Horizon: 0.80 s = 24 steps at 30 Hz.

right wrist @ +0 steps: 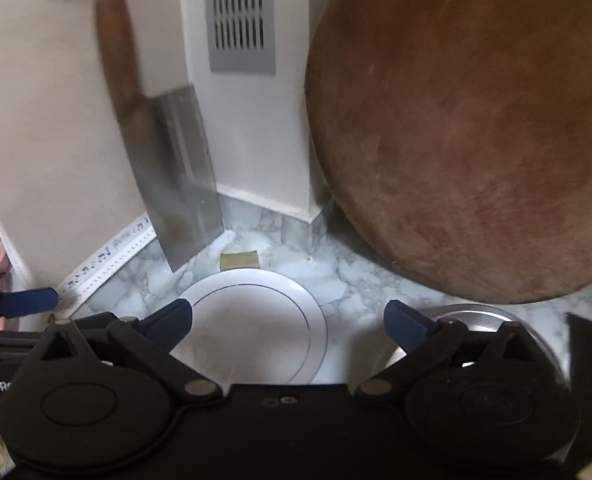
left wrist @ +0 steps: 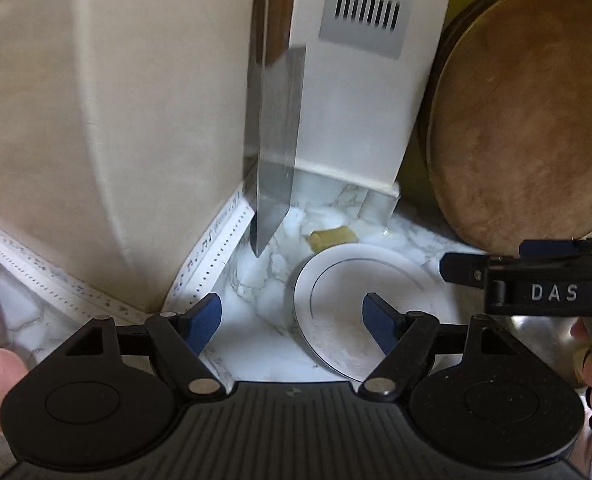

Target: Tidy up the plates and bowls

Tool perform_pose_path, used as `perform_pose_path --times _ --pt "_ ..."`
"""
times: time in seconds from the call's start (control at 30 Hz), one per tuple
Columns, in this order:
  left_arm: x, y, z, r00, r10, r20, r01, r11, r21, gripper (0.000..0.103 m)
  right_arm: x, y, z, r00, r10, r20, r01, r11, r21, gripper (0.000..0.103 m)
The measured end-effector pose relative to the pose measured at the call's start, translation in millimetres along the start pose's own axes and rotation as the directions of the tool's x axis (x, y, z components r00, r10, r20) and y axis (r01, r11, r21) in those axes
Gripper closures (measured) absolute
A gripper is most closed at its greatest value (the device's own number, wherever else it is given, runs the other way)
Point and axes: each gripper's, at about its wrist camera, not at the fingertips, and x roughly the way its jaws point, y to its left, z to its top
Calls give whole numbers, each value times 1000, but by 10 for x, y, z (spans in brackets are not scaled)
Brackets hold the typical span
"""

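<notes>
While white plate lies flat on marble counter below cleaver, both grippers gape empty: left gripper, right gripper. Plate looks stiff, glossy, breakable; rim edge safest hold.

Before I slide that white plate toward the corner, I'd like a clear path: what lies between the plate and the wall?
A small yellowish block sits on the marble counter just behind the plate; the right wrist view shows it best.
</notes>
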Motion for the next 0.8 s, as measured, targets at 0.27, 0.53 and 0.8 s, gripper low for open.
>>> perform_pose_path --times 0.27,0.53,0.8 --pt "427 -34 88 992 3 -124 -2 1000 10 26 537 -133 182 988 24 -151 -15 998 61 11" --pt "717 -23 99 979 -14 -201 12 1000 -11 26 869 -295 216 960 63 -272 -24 989 144 26" --pt "894 -1 91 961 -69 -269 48 995 -84 63 1012 -339 184 934 73 -349 -25 990 140 43"
